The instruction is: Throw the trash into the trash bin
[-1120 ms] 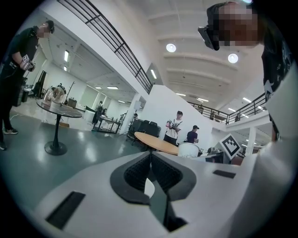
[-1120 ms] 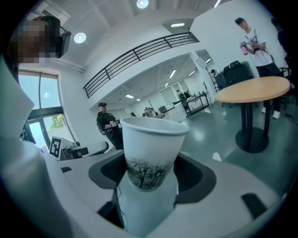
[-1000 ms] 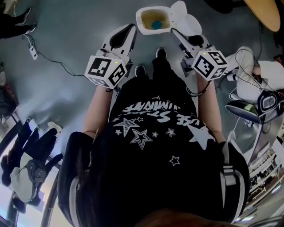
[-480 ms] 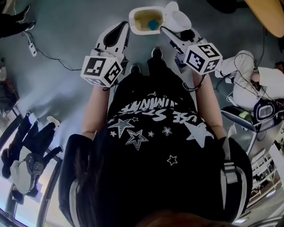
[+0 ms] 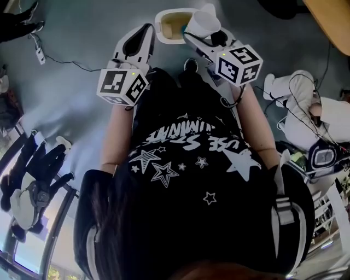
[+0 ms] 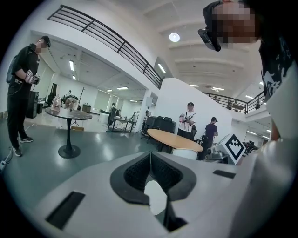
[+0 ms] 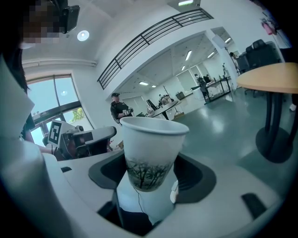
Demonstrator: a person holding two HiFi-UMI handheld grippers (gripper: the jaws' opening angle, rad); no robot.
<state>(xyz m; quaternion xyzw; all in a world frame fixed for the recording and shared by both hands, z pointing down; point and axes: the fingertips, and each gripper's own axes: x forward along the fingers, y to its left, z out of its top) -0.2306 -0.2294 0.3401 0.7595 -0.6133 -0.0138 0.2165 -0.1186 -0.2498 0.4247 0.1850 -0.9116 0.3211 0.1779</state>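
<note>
Now the right gripper (image 5: 192, 34) is clamped on a paper cup (image 5: 203, 23) over the 3 o'clock edge of the bin (image 5: 163, 16), at 12 o'clock in the head view. The left gripper (image 5: 143, 34), jaws together and empty, sits at the bin's 9 o'clock.

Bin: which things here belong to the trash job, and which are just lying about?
Job:
cup, clamped in the right gripper
bin, open
left gripper, shut, empty

Lying about:
wooden table
black table
</note>
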